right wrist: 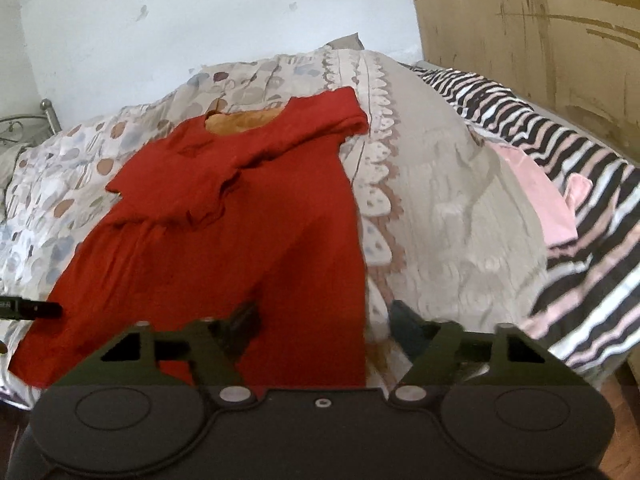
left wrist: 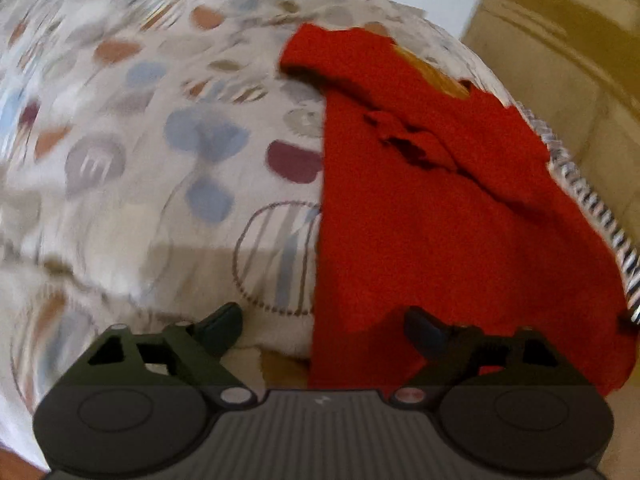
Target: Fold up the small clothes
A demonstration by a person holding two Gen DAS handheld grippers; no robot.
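both grippers [left wrist: 322, 330] [right wrist: 320, 320] gaping (over dress [right wrist: 224, 216])

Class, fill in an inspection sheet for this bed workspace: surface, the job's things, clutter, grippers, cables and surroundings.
Surface: patterned quilt on a bed, rumpled.
Job's things: red dress laid lengthwise, one sleeve folded across the chest; orange lining shows at the neck.
Clutter: striped cloth at the right edge, pink garment lying on it.
Grippers: left gripper open over the dress's near hem edge; right gripper open over the opposite hem edge; neither holds anything.
Cables: nothing seen.
Surroundings: white wall, wooden panel, metal bedpost.
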